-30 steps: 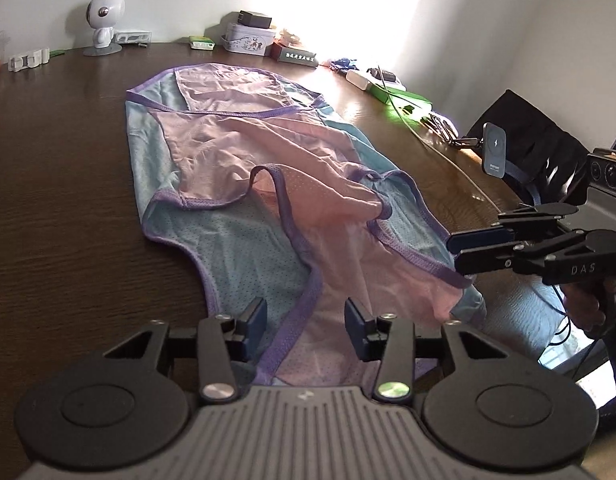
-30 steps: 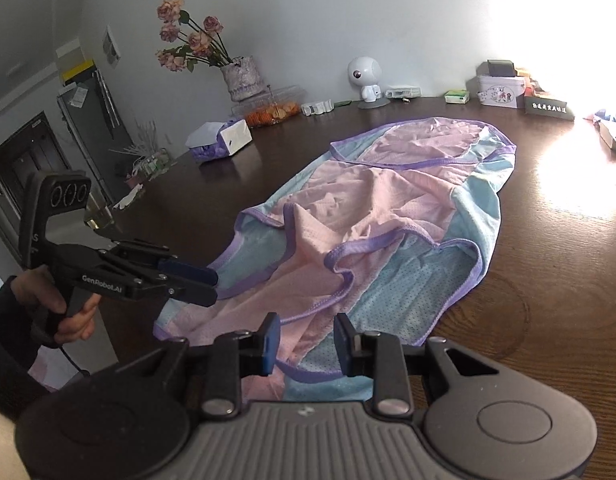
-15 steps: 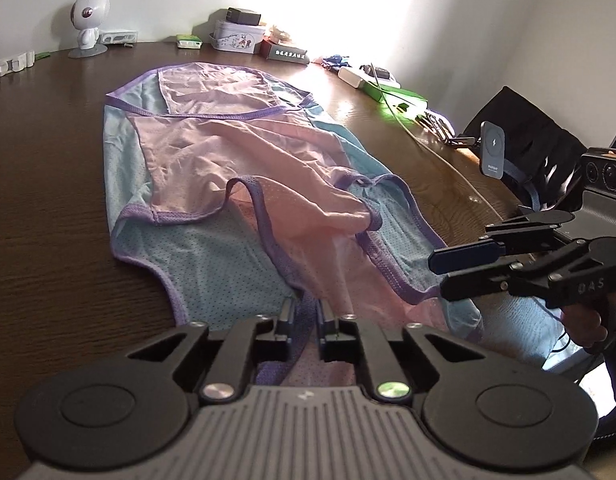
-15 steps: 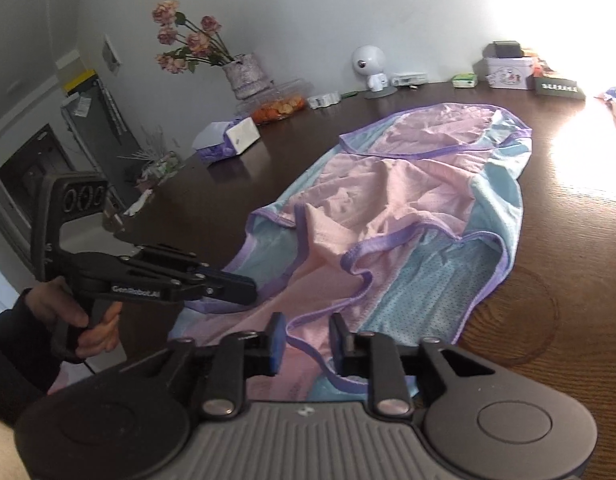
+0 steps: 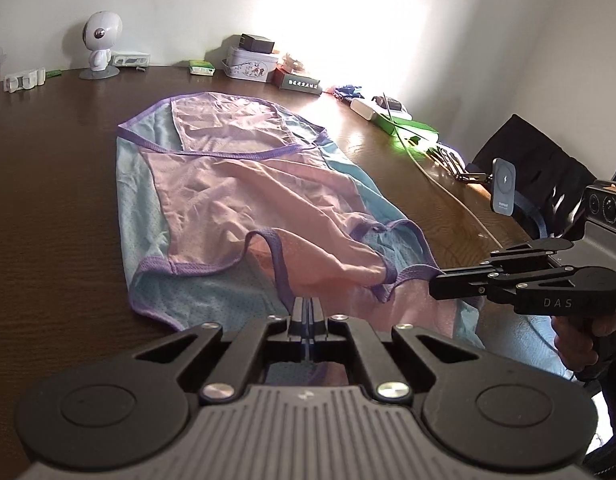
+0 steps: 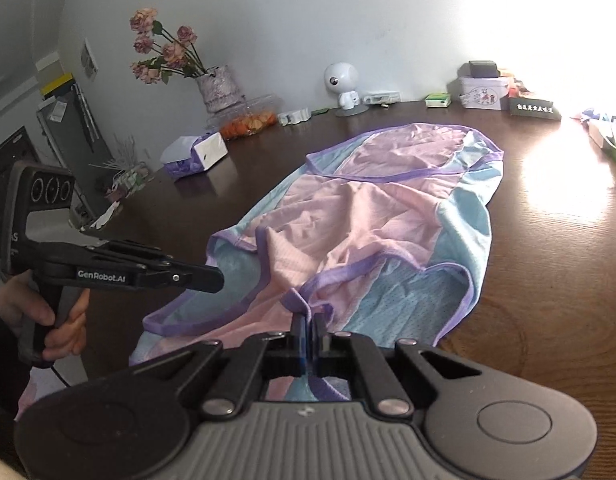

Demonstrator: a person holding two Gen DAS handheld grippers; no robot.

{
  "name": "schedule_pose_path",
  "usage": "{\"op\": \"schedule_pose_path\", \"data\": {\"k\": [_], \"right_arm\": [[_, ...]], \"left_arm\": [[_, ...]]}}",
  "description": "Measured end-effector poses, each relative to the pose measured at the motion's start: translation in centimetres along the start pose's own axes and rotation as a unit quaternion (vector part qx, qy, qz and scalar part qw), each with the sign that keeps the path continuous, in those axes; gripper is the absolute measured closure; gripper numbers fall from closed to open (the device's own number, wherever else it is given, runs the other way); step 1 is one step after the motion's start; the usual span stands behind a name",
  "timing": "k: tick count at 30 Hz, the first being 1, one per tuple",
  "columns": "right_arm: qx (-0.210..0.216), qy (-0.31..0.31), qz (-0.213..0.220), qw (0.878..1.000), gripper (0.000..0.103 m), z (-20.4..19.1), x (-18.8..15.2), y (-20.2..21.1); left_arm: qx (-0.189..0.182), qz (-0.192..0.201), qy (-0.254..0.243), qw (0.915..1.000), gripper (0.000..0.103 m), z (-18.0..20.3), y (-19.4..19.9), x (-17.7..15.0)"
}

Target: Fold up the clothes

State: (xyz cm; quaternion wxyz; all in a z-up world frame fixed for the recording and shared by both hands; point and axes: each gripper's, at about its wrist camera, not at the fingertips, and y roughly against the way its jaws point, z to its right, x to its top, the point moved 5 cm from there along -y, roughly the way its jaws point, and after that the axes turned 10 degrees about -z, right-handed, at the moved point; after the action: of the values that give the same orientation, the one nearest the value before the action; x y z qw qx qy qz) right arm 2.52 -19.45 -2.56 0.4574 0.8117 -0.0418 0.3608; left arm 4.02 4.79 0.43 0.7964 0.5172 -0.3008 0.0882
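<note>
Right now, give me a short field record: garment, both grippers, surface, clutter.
garment: pink and blue top with purple trim, spread along the table, near end rumpled
left gripper: shut on the near purple-trimmed edge
right gripper: shut on the near purple trim
surface: dark wood table
clutter: white robot figure, tin and boxes at the far edge; flowers in a vase at far left

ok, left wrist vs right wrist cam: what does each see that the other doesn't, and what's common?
Left wrist only: the phone holder and dark chair off the table's right edge, and the white cable.

Right wrist only: the vase of flowers, the tissue box, and the container of orange fruit.

Both: the pink-and-blue garment spread on the wooden table, the white robot figure, the tin box, and the left gripper and right gripper, each shut on the garment's near edge.
</note>
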Motion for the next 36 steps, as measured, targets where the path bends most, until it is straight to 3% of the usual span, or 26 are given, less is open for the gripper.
{"op": "schedule_pose_path", "data": {"k": [2,4,6,7,9,10,11,18,25,36], "right_arm": [[-0.011,-0.002,-0.008,1.000,0.101,0.3,0.0,-0.5],[-0.020,-0.001,-0.022,1.000,0.101,0.5,-0.2,-1.2],[-0.020,-0.002,-0.032,0.999,0.100,0.6,-0.7,-1.5],[-0.018,-0.003,-0.034,0.999,0.100,0.6,-0.9,-1.6],[-0.013,-0.005,-0.037,0.999,0.100,0.7,-1.2,-1.7],[-0.011,-0.006,-0.037,0.999,0.100,0.8,-1.3,-1.7],[-0.010,-0.006,-0.037,0.999,0.100,0.8,-1.3,-1.7],[-0.010,-0.003,-0.034,0.999,0.100,0.5,-1.2,-1.5],[-0.017,-0.010,-0.033,0.999,0.100,0.7,-1.3,-1.8],[-0.041,-0.020,-0.020,0.999,0.100,0.6,-1.1,-1.8]], "left_arm": [[-0.004,-0.006,0.004,1.0000,0.102,-0.2,-0.2,0.2],[-0.015,-0.023,0.001,0.9996,0.094,-0.1,-0.4,-0.1],[-0.020,-0.032,-0.007,0.9992,0.066,0.4,-0.6,-0.8],[-0.021,-0.035,-0.010,0.9991,0.064,0.6,-0.6,-1.1],[-0.021,-0.041,-0.017,0.9988,0.068,1.0,-1.0,-1.5],[-0.019,-0.044,-0.020,0.9986,0.075,1.2,-1.3,-1.7],[-0.018,-0.047,-0.023,0.9985,0.100,1.4,-1.5,-1.8],[-0.027,-0.023,0.002,0.9994,0.102,0.7,-0.6,-0.9],[0.012,-0.020,0.004,0.9997,0.102,-0.7,-1.5,0.3],[0.028,-0.002,0.030,0.9992,0.102,-2.3,-1.3,0.9]]}}
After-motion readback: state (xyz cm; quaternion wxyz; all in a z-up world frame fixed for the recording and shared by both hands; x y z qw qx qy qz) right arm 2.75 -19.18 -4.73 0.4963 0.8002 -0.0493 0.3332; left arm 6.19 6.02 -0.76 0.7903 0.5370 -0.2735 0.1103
